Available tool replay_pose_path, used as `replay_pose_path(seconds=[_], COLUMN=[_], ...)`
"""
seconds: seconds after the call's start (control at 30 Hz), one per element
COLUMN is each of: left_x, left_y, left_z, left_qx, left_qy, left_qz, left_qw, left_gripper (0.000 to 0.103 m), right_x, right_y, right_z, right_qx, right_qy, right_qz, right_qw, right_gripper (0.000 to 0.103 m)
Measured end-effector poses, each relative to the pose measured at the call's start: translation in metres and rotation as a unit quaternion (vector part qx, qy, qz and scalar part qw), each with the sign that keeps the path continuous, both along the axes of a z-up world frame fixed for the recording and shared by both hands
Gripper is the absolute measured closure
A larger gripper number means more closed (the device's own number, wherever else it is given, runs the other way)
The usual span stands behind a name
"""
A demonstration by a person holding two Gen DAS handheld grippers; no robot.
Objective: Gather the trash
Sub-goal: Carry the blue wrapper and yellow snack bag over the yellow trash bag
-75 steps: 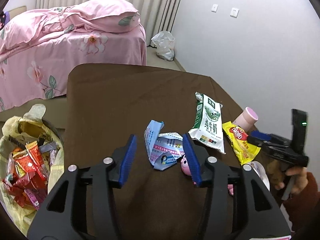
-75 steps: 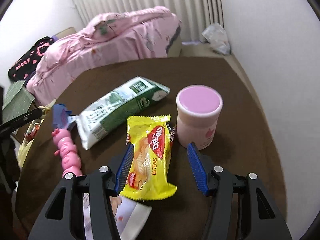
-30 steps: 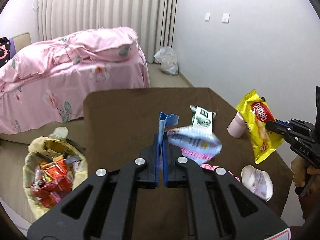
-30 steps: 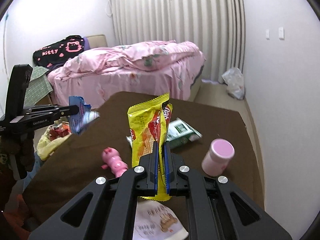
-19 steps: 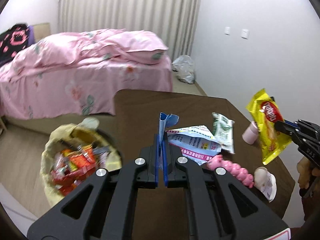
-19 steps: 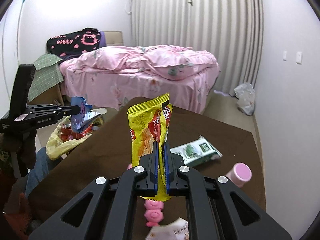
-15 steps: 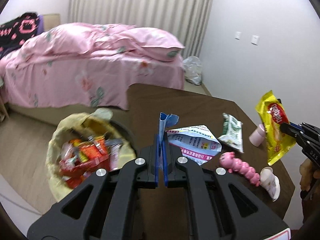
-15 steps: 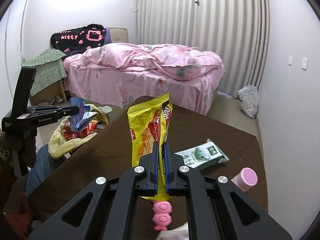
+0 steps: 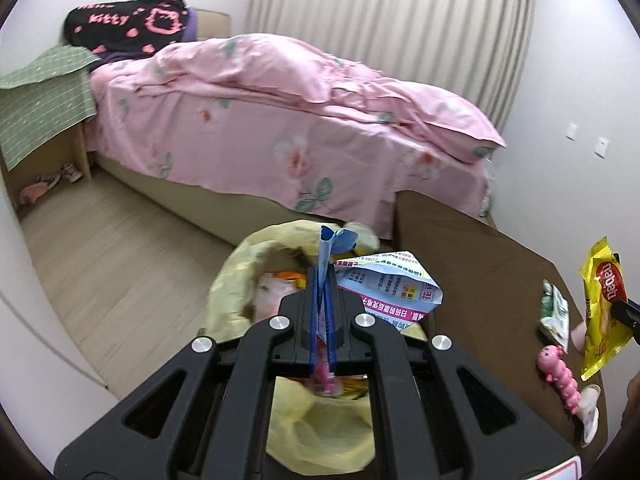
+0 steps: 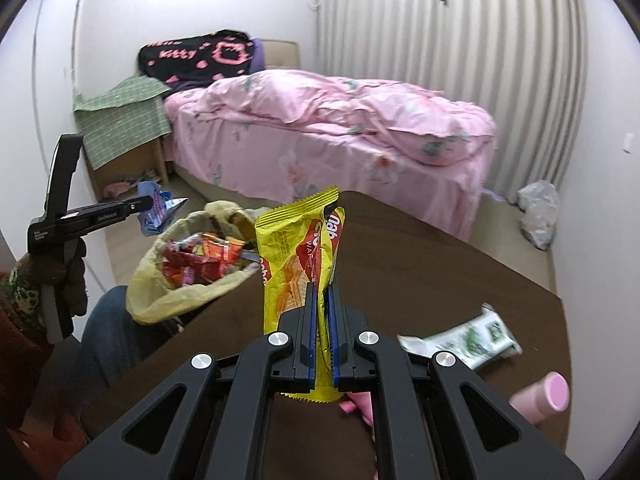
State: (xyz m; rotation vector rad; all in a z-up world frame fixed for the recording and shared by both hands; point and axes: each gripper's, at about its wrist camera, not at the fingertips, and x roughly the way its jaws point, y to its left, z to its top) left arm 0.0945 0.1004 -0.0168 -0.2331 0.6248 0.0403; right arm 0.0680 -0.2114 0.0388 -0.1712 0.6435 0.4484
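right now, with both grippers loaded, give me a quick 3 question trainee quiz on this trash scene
1. True or false: the left gripper is clamped on a blue and white wrapper.
2. What does the right gripper hold? A) a green and white carton B) a yellow snack wrapper C) a pink cup
3. Fill in: the yellow bag beside the brown table already holds mostly ____ and orange wrappers.

Key
1. True. Its jaws are shut on the wrapper, above the bag's mouth.
2. B. The yellow snack wrapper stands upright between the shut jaws; the green and white carton and pink cup lie on the table.
3. red
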Motion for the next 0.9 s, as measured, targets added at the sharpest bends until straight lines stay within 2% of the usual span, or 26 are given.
replay_pose_path(seconds=[0.1,0.3,0.43,0.6,0.8,0.9], left_x=[0.004,0.028,0.037,0.038,0.035,0.039], left_y=[0.005,-0.006,-0.008,-0.005,-0.007,-0.003], left_z=[-0.010,-0.047,-0.072,-0.083,-0.087,-0.090], left_qx=[-0.002,0.035,0.045,0.041,0.020,0.022], left_qy=[0.008,0.054,0.094,0.108,0.107,0.108], left_qz=[0.002,-0.014,-0.021,-0.034,-0.055,-0.045], left_qw=[1.0000,0.9978,0.9943,0.9927,0.9925,0.9929], left_gripper=[0.100,0.100,0.100,0.100,0.100,0.100], right_x=[0.016,0.067,0.110,0.151,0.159,0.165], right_y=[0.021,0.071,0.119,0.167,0.217,0.225], right_z=[-0.008,-0.023,-0.044,-0.082,-0.115,-0.123], right_qx=[-0.012,-0.025,-0.060,-0.074,-0.132,-0.159], right_qy=[0.008,0.031,0.067,0.128,0.155,0.152], right_qz=[0.025,0.086,0.146,0.186,0.237,0.240], right_qw=[1.000,0.996,0.985,0.971,0.950,0.946], right_gripper=[0.096,0.096,0.096,0.096,0.096,0.096])
